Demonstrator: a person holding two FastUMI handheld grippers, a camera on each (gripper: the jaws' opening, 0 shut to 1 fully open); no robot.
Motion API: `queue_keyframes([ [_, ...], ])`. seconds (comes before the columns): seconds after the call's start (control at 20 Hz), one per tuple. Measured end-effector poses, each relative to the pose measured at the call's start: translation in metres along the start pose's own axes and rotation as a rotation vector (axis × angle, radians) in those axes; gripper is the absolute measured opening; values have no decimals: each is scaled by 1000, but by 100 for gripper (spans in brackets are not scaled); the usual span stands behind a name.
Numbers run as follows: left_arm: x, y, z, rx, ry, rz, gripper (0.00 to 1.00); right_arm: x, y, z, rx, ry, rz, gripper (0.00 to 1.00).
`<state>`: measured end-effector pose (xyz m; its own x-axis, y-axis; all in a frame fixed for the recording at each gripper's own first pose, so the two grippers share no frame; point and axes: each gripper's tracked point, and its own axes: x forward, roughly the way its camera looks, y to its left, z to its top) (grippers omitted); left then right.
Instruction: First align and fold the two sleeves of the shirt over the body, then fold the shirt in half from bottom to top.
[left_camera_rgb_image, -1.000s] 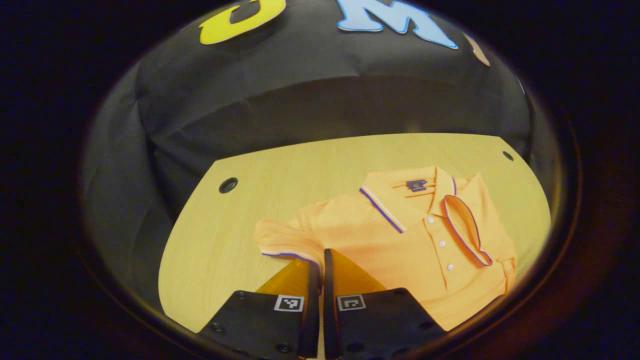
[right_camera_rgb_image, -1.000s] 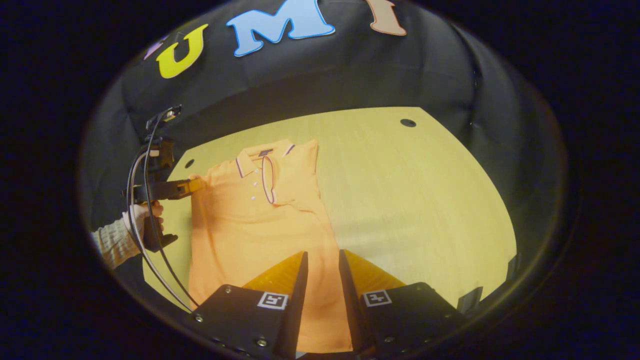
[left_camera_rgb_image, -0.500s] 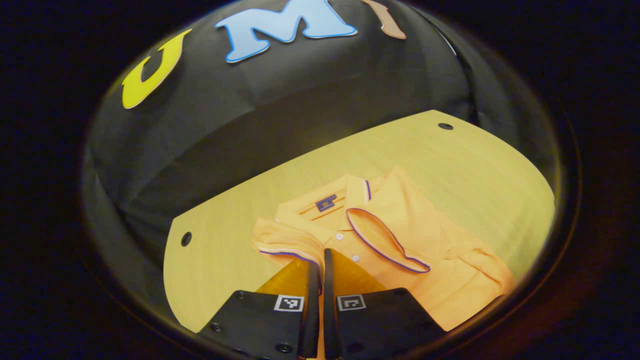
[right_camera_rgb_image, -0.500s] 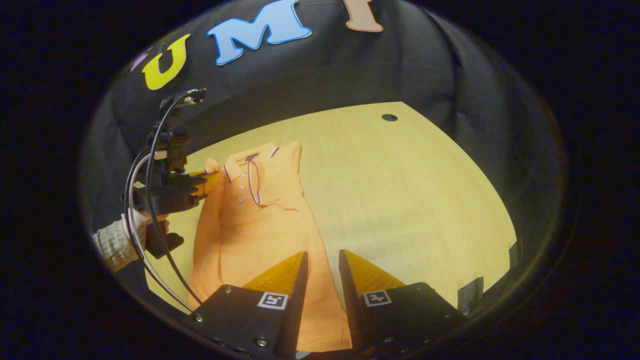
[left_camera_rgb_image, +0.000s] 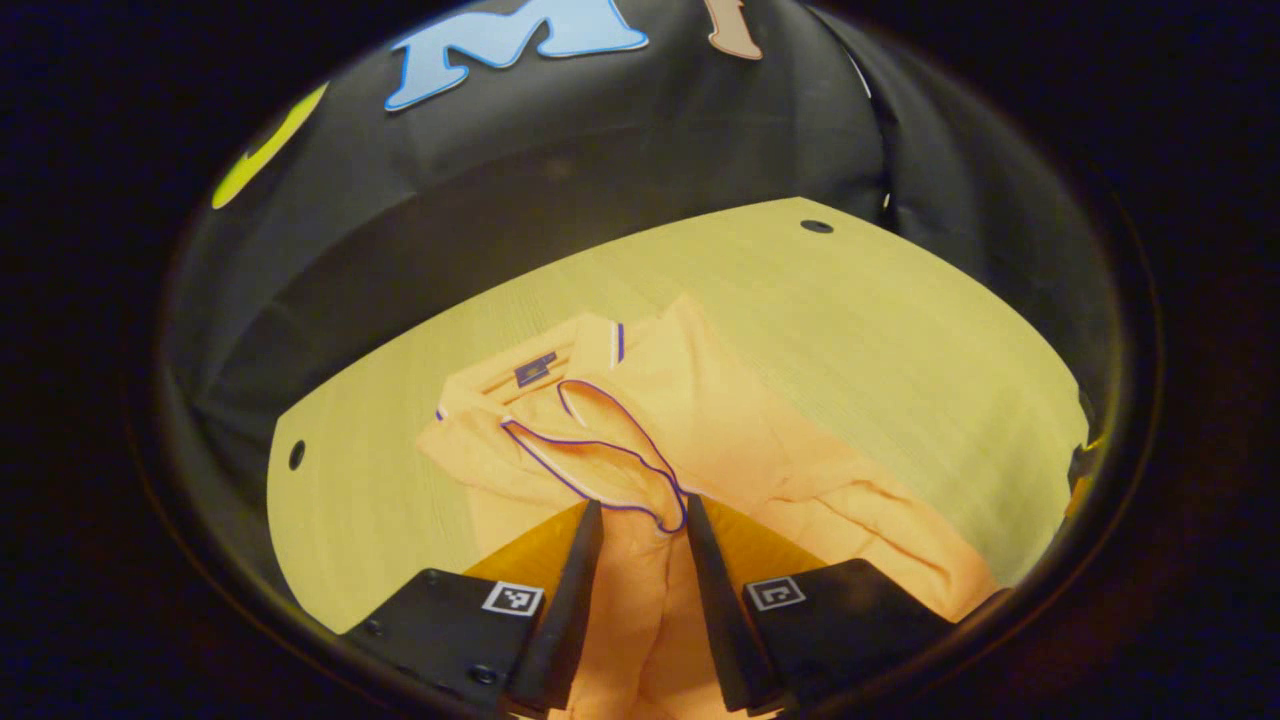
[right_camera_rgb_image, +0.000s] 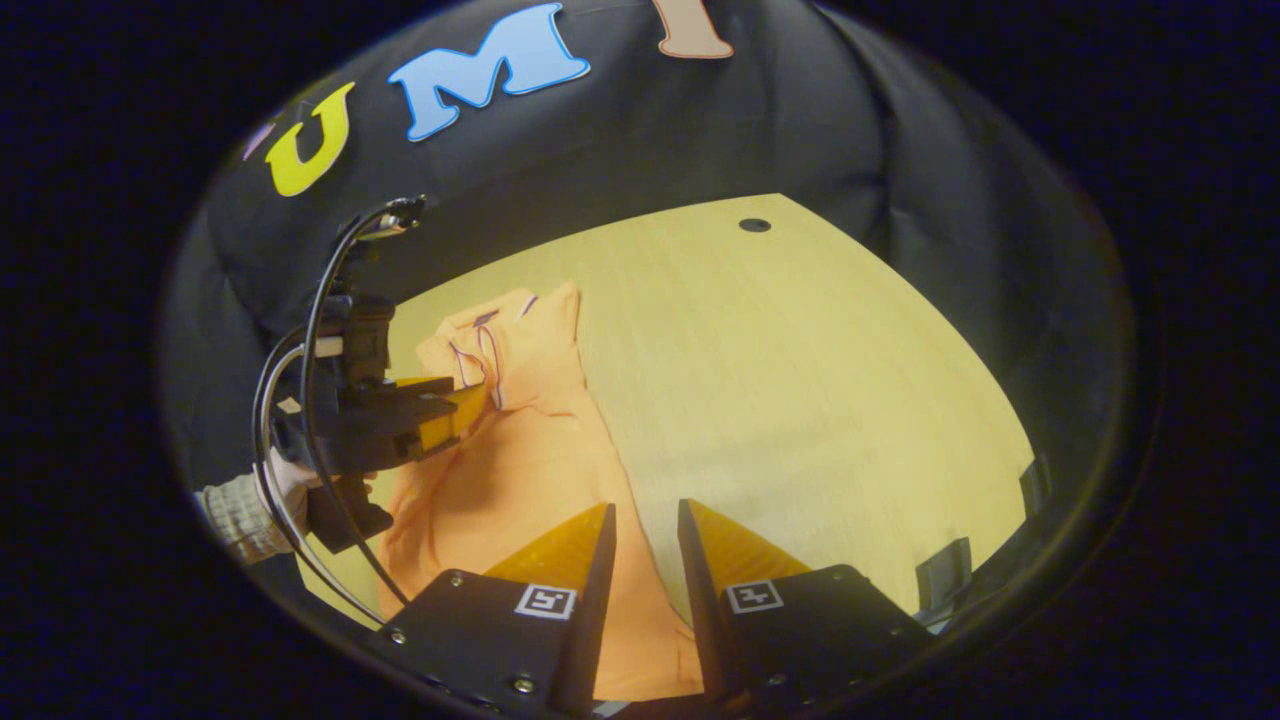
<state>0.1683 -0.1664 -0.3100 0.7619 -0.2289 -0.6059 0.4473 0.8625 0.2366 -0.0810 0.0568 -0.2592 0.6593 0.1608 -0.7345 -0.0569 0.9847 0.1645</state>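
My left tool (left_camera_rgb_image: 637, 510) is released, fingers apart, with the trimmed sleeve (left_camera_rgb_image: 600, 470) of the orange polo shirt (left_camera_rgb_image: 740, 440) lying between them. My right tool (right_camera_rgb_image: 645, 510) is released above the shirt's lower body on the wooden surface (right_camera_rgb_image: 800, 360).

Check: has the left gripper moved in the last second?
Yes. In the right gripper view the left gripper has carried its sleeve inward over the shirt, away from the table edge, and it has opened.
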Motion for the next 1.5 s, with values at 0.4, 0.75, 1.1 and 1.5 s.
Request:
queue_keyframes([
  [0.4, -37, 32, -26, -94, 19, 18, 61, 3, 0, -7, -26, 42, 13, 40],
  [0.75, -115, 80, -85, -166, 63, 86, 61, 13, 1, -22, -91, 148, 43, 40],
  [1.1, -171, 66, -164, -260, 191, 75, 64, 18, 1, -54, -180, 317, 55, 40],
  [1.5, -214, 25, -221, -303, 335, -13, 86, 1, 6, -97, -293, 488, 89, 64],
])
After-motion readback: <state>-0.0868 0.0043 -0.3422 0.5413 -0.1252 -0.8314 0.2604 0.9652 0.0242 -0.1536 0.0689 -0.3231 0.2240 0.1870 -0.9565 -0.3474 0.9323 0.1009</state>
